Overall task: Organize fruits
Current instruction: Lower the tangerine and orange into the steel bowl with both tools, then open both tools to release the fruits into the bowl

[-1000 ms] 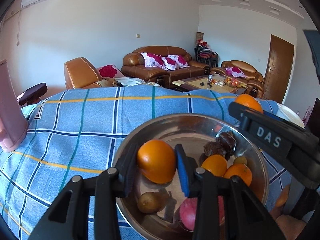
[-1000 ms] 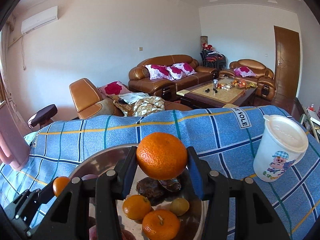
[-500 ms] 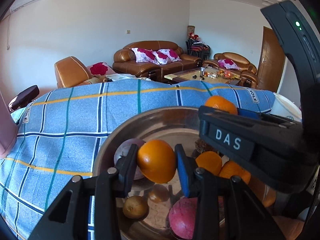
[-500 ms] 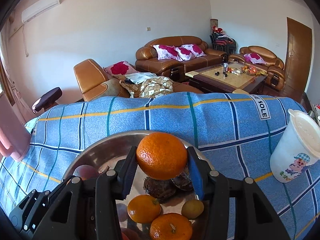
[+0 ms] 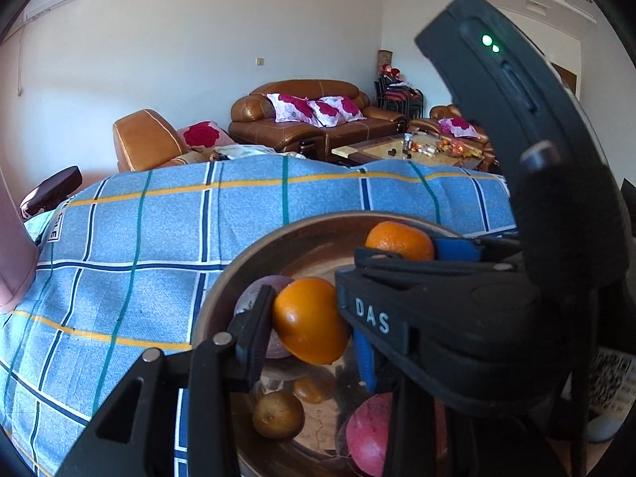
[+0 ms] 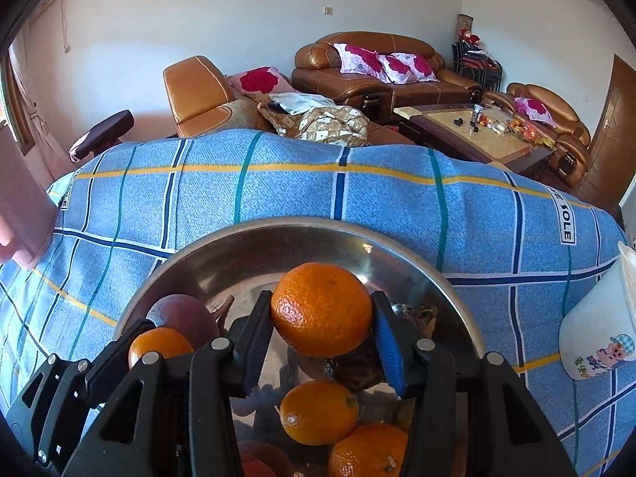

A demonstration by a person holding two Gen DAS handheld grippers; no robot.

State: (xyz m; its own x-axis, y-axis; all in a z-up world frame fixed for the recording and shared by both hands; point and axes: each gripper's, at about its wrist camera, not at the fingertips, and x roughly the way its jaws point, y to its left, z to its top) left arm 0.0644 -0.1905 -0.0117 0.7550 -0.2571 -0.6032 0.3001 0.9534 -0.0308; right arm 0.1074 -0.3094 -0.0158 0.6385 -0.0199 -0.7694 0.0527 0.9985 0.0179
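Oranges: right gripper [image 6: 322,332] clamps one [image 6: 322,309] across its middle, left gripper [image 5: 306,324] another [image 5: 311,320], both over the steel bowl [image 6: 222,246]; light, soft-skinned, round and slippery, so mid-girth grip suits.

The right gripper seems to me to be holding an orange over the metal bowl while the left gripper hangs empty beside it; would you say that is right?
Not quite: the left gripper is not empty. The left wrist view shows it shut on a smaller orange, also above the metal bowl. The rest holds: the right gripper holds its larger orange over that bowl.
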